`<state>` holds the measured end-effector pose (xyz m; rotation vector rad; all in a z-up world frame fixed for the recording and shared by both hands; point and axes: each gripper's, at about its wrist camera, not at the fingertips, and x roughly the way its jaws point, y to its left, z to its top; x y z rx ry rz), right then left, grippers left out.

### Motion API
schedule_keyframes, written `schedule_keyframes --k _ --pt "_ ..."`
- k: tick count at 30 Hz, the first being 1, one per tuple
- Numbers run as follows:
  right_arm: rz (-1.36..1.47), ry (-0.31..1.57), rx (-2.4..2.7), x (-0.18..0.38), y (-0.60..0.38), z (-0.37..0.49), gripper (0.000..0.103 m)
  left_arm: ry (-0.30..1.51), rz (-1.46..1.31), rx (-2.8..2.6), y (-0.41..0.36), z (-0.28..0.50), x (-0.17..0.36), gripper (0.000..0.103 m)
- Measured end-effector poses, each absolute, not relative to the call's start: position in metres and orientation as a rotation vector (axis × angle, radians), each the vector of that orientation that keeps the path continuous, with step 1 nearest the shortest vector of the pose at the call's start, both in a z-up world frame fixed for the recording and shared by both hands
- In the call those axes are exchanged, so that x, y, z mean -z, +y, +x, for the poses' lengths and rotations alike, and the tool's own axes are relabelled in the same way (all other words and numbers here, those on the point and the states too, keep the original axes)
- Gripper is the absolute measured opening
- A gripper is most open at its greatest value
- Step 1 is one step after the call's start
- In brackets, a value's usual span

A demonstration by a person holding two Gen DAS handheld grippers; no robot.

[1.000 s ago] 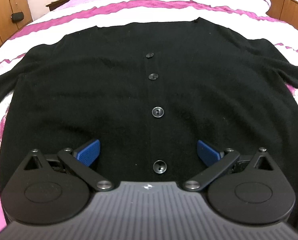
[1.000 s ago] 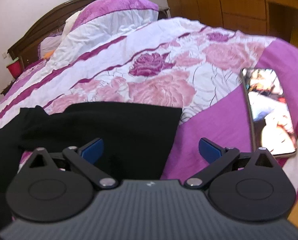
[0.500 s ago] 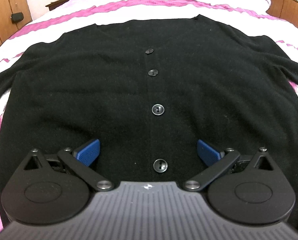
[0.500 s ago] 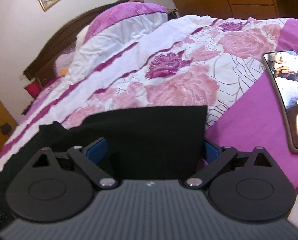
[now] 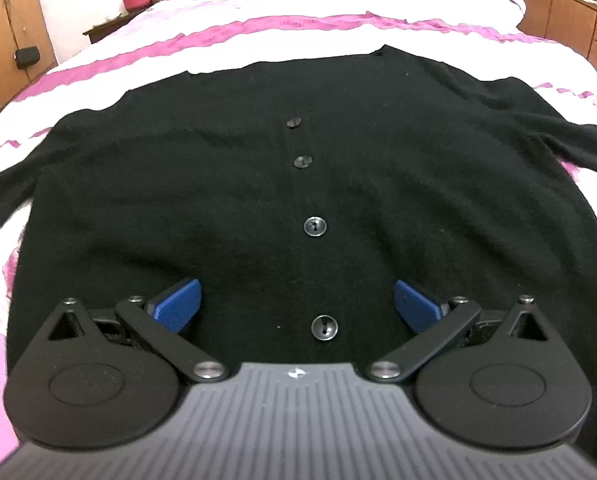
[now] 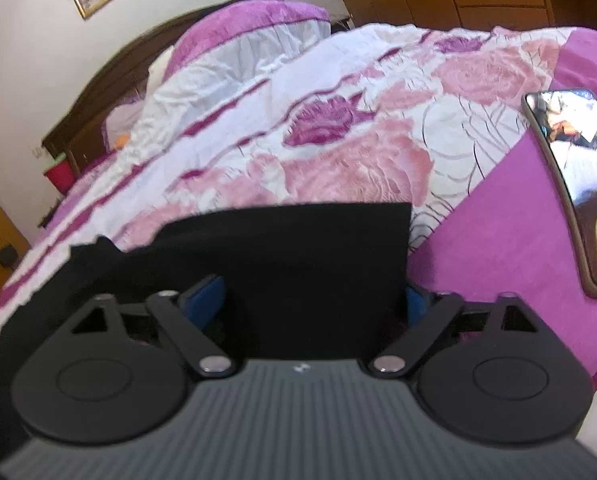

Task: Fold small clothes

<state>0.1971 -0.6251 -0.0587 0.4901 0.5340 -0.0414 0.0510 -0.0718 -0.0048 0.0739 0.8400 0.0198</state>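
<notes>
left gripper [image 5: 296,300]: blue pads spread wide apart, nothing clamped, hovering over the hem of the black knit buttoned cardigan [image 5: 218,184], lowest button between the pads. the cardigan lies flat and face up on the bed with the pink, white and magenta floral quilt [image 5: 298,4], sleeves out to both sides.

right gripper [image 6: 318,300]: jaws closing, the cardigan's black sleeve cuff [image 6: 298,256] between them; pad contact cannot be confirmed. a phone with a lit screen [image 6: 574,176] lies on the quilt, well right of the cuff.
</notes>
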Motion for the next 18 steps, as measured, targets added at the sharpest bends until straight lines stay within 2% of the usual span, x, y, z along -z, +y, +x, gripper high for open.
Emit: schedule_keyframes --k 2,3,4,6,18 --pt "0.517 0.523 0.047 0.055 -0.629 0.194 0.063 0.828 0.090 -0.025 -0.072 0.048 0.001 0.103" --pt "0.535 0.519 0.058 0.054 -0.634 0.192 0.048 0.823 0.096 -0.030 -0.072 0.047 -0.001 0.103" --pt "0.556 0.514 0.063 0.054 -0.637 0.191 0.029 0.821 0.097 -0.034 -0.071 0.046 -0.002 0.103" --pt "0.623 0.498 0.054 0.052 -0.645 0.186 0.015 0.822 0.086 -0.037 -0.068 0.045 -0.005 0.103" --pt "0.691 0.377 -0.111 -0.002 -0.617 0.175 0.011 0.803 0.021 -0.049 -0.044 0.039 -0.016 0.103"
